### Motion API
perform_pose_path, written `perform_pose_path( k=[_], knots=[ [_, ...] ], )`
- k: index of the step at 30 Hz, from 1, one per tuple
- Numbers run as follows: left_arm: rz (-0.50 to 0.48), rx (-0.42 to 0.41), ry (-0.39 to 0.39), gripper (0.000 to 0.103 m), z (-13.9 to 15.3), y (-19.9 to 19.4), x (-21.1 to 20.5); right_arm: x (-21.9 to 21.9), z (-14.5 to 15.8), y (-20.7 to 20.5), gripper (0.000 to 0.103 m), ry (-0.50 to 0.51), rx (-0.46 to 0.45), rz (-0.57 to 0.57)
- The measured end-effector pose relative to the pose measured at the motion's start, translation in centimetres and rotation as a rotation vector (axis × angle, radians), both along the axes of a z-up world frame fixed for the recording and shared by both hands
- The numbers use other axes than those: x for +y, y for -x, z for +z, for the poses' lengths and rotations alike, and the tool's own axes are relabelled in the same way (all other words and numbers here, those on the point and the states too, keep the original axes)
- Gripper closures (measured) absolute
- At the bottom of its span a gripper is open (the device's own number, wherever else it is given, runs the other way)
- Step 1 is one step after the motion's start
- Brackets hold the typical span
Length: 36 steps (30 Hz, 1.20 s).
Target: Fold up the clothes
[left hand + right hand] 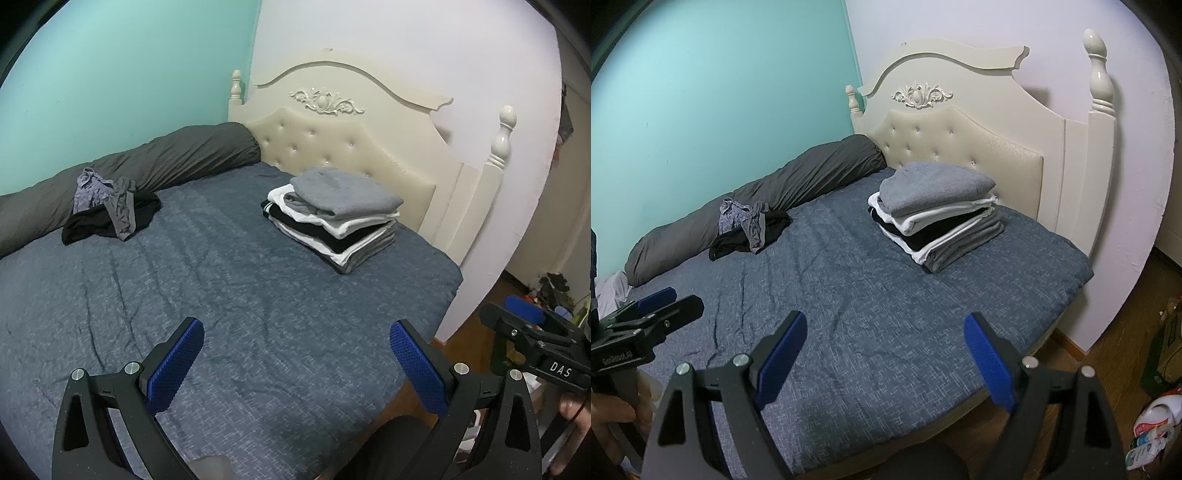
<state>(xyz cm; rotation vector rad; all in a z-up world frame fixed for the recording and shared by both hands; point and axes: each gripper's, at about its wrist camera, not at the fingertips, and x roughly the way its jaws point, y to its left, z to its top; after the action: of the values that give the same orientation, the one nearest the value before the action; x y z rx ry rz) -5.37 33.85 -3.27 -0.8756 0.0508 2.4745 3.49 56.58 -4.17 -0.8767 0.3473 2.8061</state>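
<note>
Two hand-held grippers, both empty. Left hand-held gripper (pixel 295 354): jaws wide, nothing between the blue pads, poised over the near part of the bed (pixel 258 295). Right hand-held gripper (pixel 884 345): jaws equally wide, also empty, above the near edge of the bed.

Unfolded clothes pile (pixel 110 206): a black garment with a grey-purple one draped over it, crumpled on the far left of the bed, touching the rolled grey duvet (pixel 166 158) along the wall. Folded stack (pixel 336 218) sits far right, just in front of the headboard (pixel 351 144).

Key relation: the pile lies ahead and to the left of both grippers, well apart from each. Left hand-held gripper looks nearer, so my judgement is that it should lead the reach.

Pile's long axis: runs roughly from near-left to far-right, about parallel to the duvet. The grey-purple piece hangs across it toward me. No collar or hem discernible, so I cannot tell which way either garment points.
</note>
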Motion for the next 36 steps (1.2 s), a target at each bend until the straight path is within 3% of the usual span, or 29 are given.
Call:
perform_pose_path(
  k=[7, 11, 18, 36],
  knots=[
    [0.007, -0.002, 0.001, 0.0, 0.01, 0.0, -0.14, -0.18, -0.02, -0.02, 0.015, -0.008, 0.003, -0.006],
    [0.008, 0.005, 0.0, 0.0, 0.06, -0.14, -0.12, -0.3, -0.07, -0.05, 0.005, -0.007, 0.005, -0.007],
    [0.008, 0.013, 0.003, 0.0, 0.36, -0.12, -0.09, -0.19, -0.1, 0.01, 0.001, -0.012, 0.008, -0.01],
    [-0.007, 0.009, -0.009, 0.0, 0.56, -0.18, 0.06, 0.13, 0.08, -0.04, 0.001, -0.007, 0.01, -0.025]
  ],
)
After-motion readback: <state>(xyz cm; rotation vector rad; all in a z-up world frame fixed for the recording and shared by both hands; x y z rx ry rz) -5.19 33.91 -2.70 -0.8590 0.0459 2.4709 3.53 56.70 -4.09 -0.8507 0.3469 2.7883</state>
